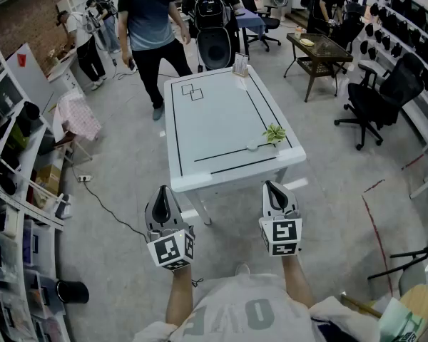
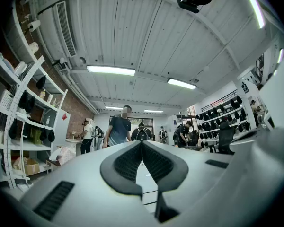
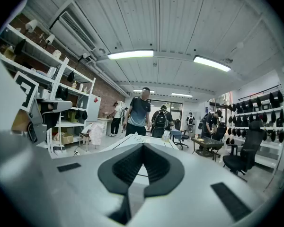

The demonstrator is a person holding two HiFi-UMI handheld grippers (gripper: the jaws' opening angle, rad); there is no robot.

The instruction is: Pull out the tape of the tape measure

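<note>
the tape measure [image 1: 252, 146], apparently the small round thing beside the green sprig [image 1: 274, 132], lies near the worktop's [image 1: 214, 112] front right edge. it is ahead of the right gripper [image 1: 272, 187], farther from the left gripper [image 1: 164, 191]. both jaws are pressed together, empty.

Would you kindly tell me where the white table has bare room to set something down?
Most of the white table is bare: the middle and left side, between the two drawn squares and the near black line. The near right corner is crowded by a small round white item and a green leafy thing; an upright card stands at the far right edge.
</note>
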